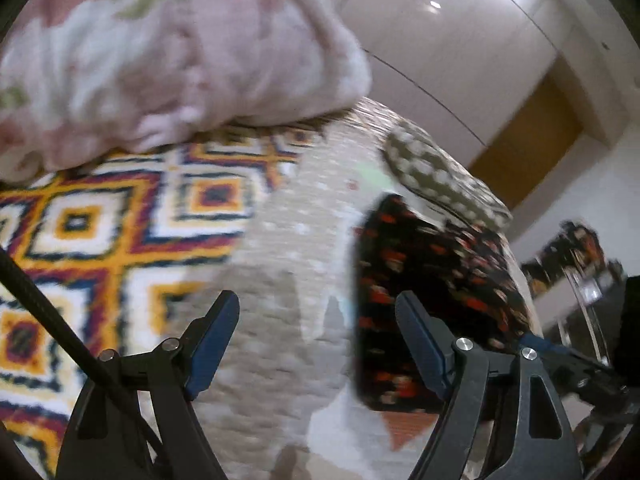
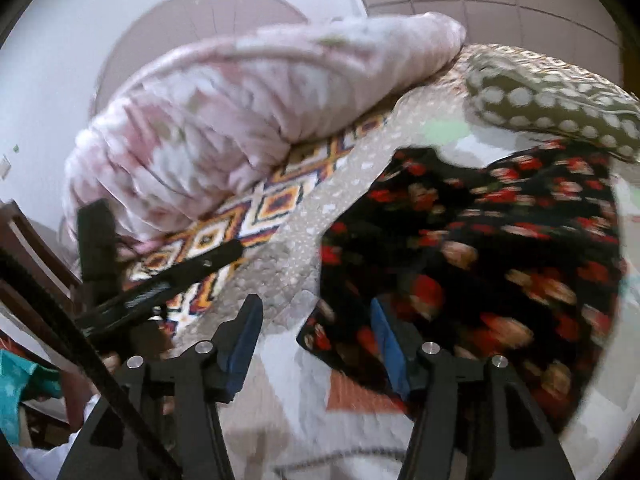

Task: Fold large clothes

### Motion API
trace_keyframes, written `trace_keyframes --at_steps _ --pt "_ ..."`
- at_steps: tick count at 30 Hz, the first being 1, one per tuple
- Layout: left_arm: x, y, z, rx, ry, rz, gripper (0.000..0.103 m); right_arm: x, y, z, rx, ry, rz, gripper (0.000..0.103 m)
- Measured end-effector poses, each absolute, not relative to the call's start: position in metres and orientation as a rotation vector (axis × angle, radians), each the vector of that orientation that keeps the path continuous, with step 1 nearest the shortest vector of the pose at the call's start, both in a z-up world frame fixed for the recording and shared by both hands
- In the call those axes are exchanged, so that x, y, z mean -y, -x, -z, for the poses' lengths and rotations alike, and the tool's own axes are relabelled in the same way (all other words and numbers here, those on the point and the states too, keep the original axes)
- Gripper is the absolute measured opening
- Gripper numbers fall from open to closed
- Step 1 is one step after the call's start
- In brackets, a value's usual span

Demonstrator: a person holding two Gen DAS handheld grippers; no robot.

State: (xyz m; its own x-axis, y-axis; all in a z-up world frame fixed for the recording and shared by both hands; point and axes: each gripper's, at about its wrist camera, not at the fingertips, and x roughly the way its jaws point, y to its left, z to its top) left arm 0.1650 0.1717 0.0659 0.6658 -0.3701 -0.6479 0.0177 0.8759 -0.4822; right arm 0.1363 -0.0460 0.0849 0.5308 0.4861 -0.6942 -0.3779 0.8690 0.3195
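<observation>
A black garment with red and cream flowers [image 1: 432,280] [image 2: 480,248] lies spread on a beige dotted bedspread [image 1: 288,248] [image 2: 312,232]. My left gripper [image 1: 316,304] hovers open over the bedspread, just left of the garment's edge, with nothing between its fingers. My right gripper [image 2: 315,308] is open above the garment's near left corner; its pads are not pressing on the cloth. The right gripper's tip [image 1: 560,356] shows at the right edge of the left wrist view. Both views are blurred.
A bunched pink floral duvet [image 1: 168,60] [image 2: 248,112] lies at the back on a blanket with orange and navy diamonds [image 1: 100,220] [image 2: 224,232]. An olive pillow with white dots [image 1: 436,176] [image 2: 552,96] sits beyond the garment. White walls and a wooden door stand behind.
</observation>
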Motion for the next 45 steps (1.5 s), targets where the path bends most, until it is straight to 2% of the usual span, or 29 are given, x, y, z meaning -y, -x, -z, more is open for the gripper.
trace_keyframes --at_steps 4,7,15,20,23,29,32,33,34,36,38,45 --pt "-0.134 -0.173 -0.076 -0.833 0.441 0.324 0.086 0.086 -0.118 -0.098 -0.821 -0.156 -0.445 0.062" --pt "-0.107 -0.177 -0.081 -0.836 0.393 0.382 0.086 0.112 -0.116 -0.097 -0.819 -0.153 -0.354 0.062" --pt "-0.064 -0.184 -0.055 -0.91 0.314 0.428 0.086 0.134 -0.178 -0.111 -0.849 -0.166 -0.186 0.062" --pt "-0.069 -0.182 -0.046 -0.911 0.354 0.449 0.086 0.106 -0.245 -0.082 -1.044 -0.103 -0.093 0.063" --pt "-0.074 -0.179 -0.046 -0.897 0.358 0.454 0.086 0.089 -0.263 -0.064 -1.082 -0.058 -0.036 0.063" --pt "-0.099 -0.174 -0.06 -0.844 0.388 0.44 0.086 0.037 -0.264 -0.056 -0.977 0.35 0.14 0.062" --pt "-0.117 -0.174 -0.067 -0.815 0.413 0.413 0.086 0.019 -0.252 -0.07 -0.9 0.385 0.074 0.062" --pt "-0.125 -0.175 -0.067 -0.811 0.43 0.401 0.086 0.016 -0.252 -0.071 -0.906 0.373 0.036 0.057" --pt "-0.13 -0.176 -0.066 -0.814 0.441 0.392 0.086 0.012 -0.254 -0.069 -0.93 0.36 -0.001 0.041" --pt "-0.14 -0.18 -0.061 -0.826 0.47 0.375 0.086 0.012 -0.264 -0.057 -1.009 0.347 -0.014 0.018" --pt "-0.147 -0.183 -0.058 -0.834 0.494 0.365 0.086 0.025 -0.273 -0.045 -1.068 0.321 0.051 0.017" --pt "-0.136 -0.185 -0.051 -0.863 0.464 0.379 0.086 0.047 -0.276 -0.044 -1.1 0.277 0.132 0.018"
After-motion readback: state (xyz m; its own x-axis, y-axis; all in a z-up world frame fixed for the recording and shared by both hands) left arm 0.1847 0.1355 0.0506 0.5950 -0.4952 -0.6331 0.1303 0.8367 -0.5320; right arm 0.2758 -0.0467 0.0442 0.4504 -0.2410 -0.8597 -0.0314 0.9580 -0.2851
